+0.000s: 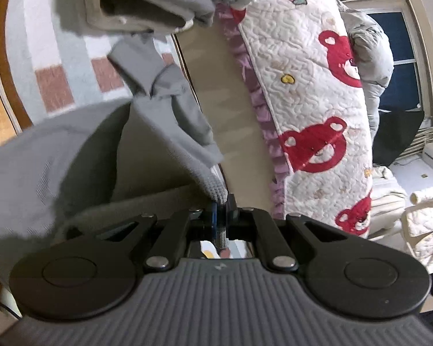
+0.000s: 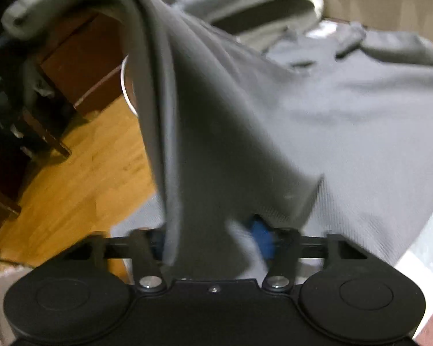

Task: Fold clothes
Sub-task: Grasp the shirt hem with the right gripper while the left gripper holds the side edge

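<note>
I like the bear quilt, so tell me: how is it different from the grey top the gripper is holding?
The grey top is plain; the bear quilt is white with red bears. The top's edge is ribbed knit; the quilt's edge has a purple frill. The top is pinched in the left gripper and held up; nothing grips the quilt. Both are soft cloth.

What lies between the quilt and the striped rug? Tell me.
In the left wrist view, a bare tan strip separates the quilt from the rug.
</note>
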A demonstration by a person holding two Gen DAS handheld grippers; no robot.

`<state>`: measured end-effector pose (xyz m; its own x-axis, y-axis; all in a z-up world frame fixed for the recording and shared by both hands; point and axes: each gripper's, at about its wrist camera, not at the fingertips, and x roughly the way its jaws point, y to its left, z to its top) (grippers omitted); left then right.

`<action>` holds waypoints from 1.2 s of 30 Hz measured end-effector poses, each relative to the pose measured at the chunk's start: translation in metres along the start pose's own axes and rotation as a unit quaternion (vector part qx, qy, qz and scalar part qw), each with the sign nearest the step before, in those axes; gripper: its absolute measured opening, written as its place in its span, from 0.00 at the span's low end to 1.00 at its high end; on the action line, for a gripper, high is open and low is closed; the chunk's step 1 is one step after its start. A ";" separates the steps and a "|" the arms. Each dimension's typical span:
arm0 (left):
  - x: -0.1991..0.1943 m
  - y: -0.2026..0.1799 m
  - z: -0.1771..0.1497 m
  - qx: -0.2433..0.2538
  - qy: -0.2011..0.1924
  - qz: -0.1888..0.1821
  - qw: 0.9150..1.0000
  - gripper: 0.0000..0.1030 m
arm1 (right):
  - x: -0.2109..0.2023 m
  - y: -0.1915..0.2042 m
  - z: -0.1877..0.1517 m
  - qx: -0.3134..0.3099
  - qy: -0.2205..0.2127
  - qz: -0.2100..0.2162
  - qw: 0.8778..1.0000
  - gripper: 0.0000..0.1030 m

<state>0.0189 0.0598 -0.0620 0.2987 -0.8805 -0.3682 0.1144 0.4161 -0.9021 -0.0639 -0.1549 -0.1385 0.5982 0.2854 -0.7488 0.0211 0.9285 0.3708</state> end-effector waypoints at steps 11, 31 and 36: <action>-0.012 0.052 0.028 0.053 0.034 0.102 0.993 0.04 | -0.044 0.022 0.001 -0.163 0.092 0.052 0.981 0.05; -0.040 0.084 0.003 0.093 0.066 0.235 0.965 0.28 | -0.026 -0.014 0.012 -0.034 0.177 0.105 0.978 0.10; -0.015 0.016 -0.050 0.261 0.158 0.141 0.942 0.34 | -0.026 -0.019 0.016 -0.012 0.184 0.117 0.976 0.10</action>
<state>-0.0315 0.0686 -0.0820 0.0990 -0.7073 -0.6999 0.5474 0.6261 -0.5553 -0.0668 -0.1839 -0.1173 0.2570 0.5519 -0.7933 -0.1034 0.8319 0.5453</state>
